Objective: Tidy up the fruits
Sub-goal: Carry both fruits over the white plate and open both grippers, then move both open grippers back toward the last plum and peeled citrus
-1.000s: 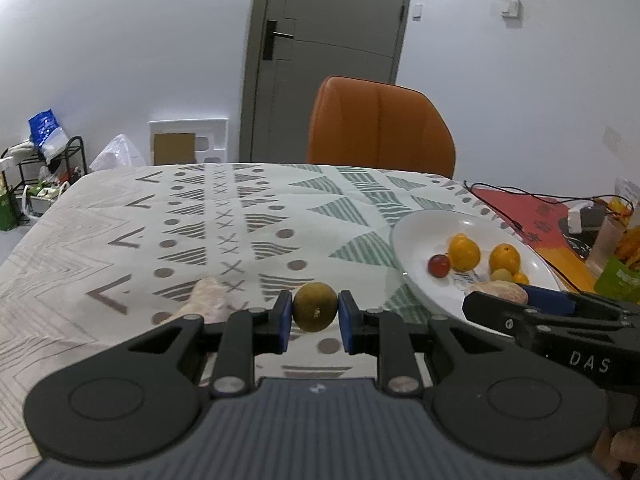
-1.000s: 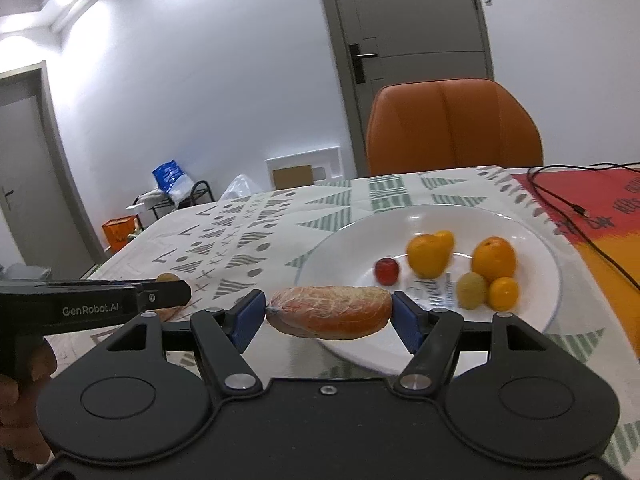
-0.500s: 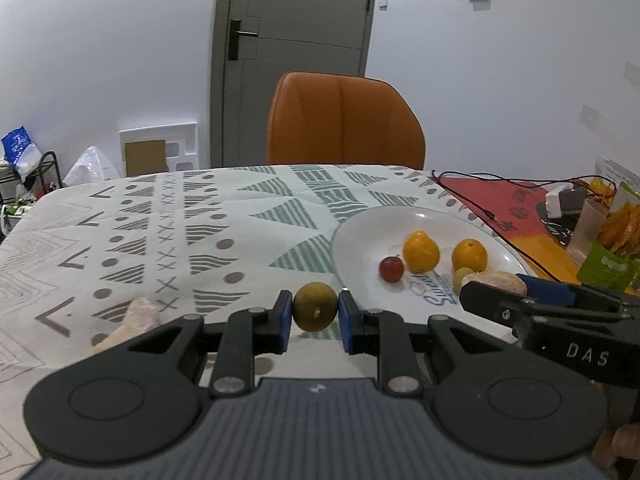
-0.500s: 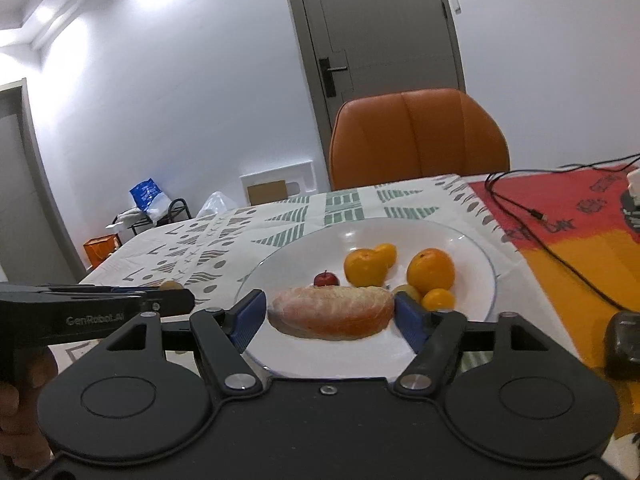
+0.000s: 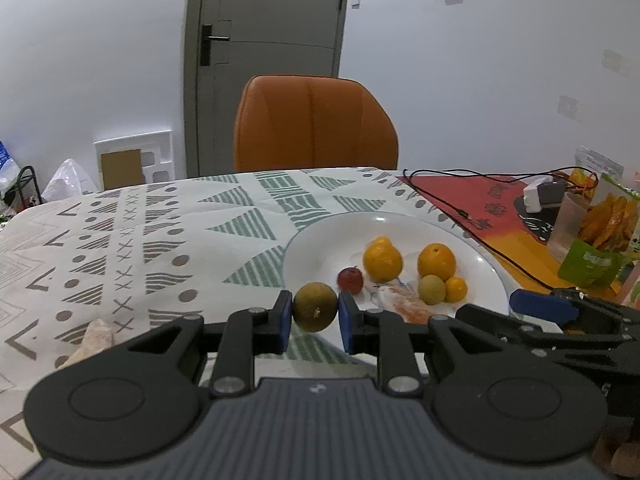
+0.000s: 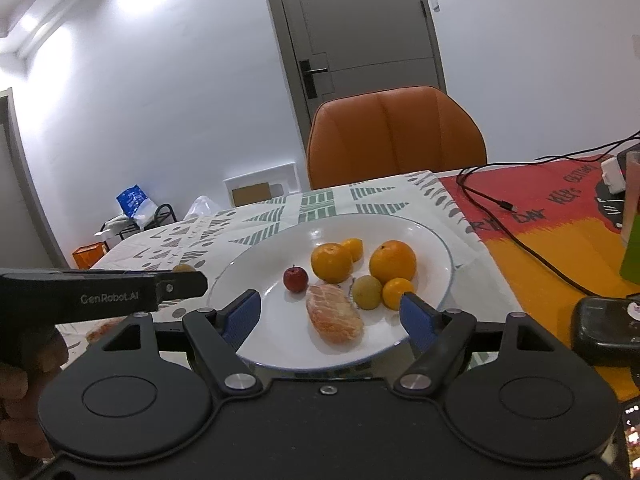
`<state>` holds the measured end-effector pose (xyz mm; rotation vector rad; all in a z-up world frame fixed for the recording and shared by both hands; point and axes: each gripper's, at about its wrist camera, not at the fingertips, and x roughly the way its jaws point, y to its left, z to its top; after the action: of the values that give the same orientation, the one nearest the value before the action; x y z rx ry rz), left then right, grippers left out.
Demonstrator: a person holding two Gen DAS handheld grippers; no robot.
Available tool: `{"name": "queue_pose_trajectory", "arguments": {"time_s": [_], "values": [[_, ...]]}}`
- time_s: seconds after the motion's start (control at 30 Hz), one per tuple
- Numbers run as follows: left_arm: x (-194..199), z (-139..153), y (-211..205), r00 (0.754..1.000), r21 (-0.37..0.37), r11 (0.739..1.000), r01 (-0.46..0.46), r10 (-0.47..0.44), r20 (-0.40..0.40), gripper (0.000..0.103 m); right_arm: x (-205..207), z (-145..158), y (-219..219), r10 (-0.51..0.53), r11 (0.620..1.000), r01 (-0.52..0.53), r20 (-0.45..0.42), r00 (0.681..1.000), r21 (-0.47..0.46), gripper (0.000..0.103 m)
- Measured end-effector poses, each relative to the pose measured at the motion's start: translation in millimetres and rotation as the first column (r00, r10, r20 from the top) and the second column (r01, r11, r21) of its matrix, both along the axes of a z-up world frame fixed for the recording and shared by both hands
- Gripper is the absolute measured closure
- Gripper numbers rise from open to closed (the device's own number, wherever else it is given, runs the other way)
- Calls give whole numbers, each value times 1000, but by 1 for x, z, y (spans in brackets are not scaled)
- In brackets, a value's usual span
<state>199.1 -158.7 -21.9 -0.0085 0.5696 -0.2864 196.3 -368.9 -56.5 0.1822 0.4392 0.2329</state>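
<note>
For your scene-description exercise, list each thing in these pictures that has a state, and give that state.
Left gripper: shut on brown-green fruit.
Right gripper: open, empty.
Peeled segment: lying on white plate, free of the fingers.
Door: closed.
Wrapped piece: on tablecloth, off the plate.

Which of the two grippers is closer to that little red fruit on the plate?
Probably the right gripper: open, over the plate's near edge, the red fruit just ahead. The left gripper, shut on a brownish fruit, looks farther off the plate's side.
</note>
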Motion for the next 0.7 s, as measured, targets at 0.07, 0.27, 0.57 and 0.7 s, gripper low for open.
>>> {"name": "queue_pose_trajectory", "arguments": {"time_s": [0.07,0.27,0.57,0.7], "values": [[1,1,-5,1000,-3,1000,12,-12,2,80,-3,0,-4,-10,1000,10,-1,1000,3,27],[0,4,-17,999,-9,999,32,-32,5,76,-8,1,-14,-34,999,34,-2,999,16,27],[-7,8,0,999,7,999,-44,44,0,54,-9,-1,-7,-8,999,9,-12,1000,36,27],[-13,11,15,997,15,997,-81,81,5,41,-9,-1,2,11,999,-10,-11,1000,43,27]]}}
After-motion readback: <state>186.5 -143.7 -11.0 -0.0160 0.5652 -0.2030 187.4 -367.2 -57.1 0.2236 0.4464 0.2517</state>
